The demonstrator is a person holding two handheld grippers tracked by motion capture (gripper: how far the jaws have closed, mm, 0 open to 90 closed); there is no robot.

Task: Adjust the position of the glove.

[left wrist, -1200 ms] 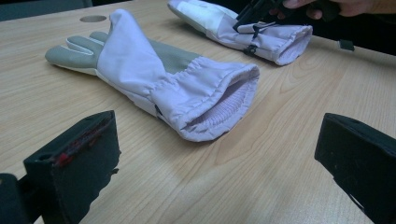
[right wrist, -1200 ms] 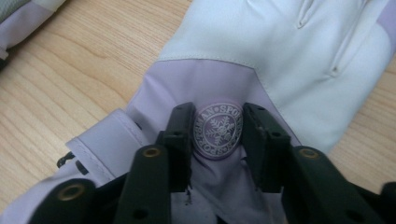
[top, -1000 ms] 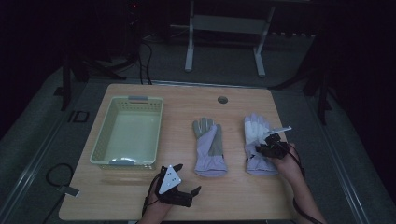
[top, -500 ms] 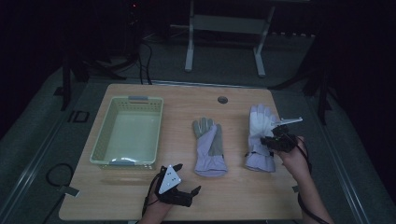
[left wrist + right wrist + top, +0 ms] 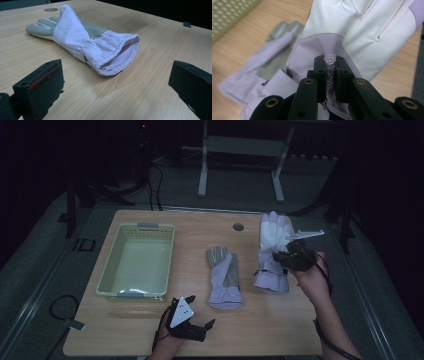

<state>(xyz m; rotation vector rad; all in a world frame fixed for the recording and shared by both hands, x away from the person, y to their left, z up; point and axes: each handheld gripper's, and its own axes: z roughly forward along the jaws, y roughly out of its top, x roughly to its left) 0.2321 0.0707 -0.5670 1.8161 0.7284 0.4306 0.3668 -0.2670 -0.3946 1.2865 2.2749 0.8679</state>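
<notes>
We note two white and pale-lilac gloves. The right-hand glove [image 5: 272,251] is pinched at a fold of its fabric and hangs lifted, fingers uppermost, cuff drooping toward the table. The second glove [image 5: 224,276] lies flat mid-table, grey palm up, fingers pointing away, its gathered cuff open at the near end.

I'm working in what looks like a darkened lab or test room: one bare wooden table [image 5: 150,340] on grey carpet [image 5: 40,275], cables [image 5: 57,307] trailing across it, a metal equipment stand [image 5: 240,160] behind, everything else black.
</notes>
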